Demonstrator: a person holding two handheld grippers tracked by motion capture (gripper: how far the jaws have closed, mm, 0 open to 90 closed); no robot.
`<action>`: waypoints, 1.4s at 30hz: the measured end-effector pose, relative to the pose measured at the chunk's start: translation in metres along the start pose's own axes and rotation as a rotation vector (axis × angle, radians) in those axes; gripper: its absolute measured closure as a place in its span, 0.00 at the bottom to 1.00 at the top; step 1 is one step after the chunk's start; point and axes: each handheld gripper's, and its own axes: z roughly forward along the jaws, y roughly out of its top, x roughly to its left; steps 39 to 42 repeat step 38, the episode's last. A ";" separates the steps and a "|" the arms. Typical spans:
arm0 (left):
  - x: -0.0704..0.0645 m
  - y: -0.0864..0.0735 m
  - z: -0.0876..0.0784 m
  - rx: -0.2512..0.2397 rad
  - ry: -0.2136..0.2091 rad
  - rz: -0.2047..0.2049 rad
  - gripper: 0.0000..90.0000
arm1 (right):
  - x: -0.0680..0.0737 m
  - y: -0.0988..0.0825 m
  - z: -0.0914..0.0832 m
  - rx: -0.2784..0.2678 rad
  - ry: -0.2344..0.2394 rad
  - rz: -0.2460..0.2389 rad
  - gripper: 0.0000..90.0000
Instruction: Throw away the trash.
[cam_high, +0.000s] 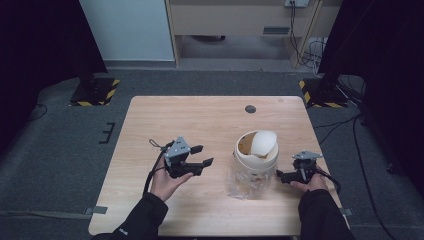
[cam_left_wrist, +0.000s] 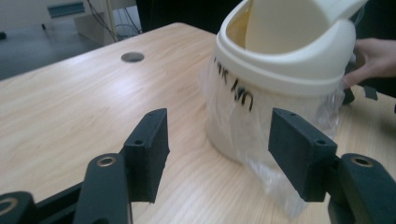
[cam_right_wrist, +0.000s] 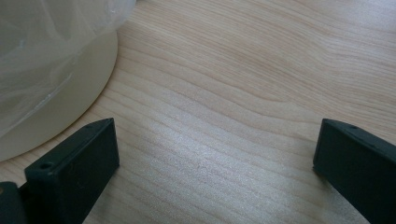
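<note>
With both the left tool (cam_high: 202, 155) and right tool (cam_high: 283, 176) released, your approach may snag the loose liner (cam_left_wrist: 261, 154), probably tipping the bin (cam_high: 256, 156).

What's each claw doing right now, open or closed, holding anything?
Left claw: open, holding nothing, short of the swing-lid trash bin.
Right claw: open, holding nothing, over bare table beside the bin.
</note>
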 end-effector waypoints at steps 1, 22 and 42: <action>0.002 -0.005 -0.004 0.004 0.008 -0.010 0.41 | 0.000 0.000 0.000 0.000 0.001 0.000 0.01; 0.048 -0.095 -0.063 0.315 0.270 -0.140 0.20 | 0.000 0.000 0.000 0.000 0.002 -0.001 0.01; 0.071 -0.111 -0.062 0.426 0.356 -0.172 0.13 | 0.000 0.000 0.000 0.000 0.002 -0.001 0.01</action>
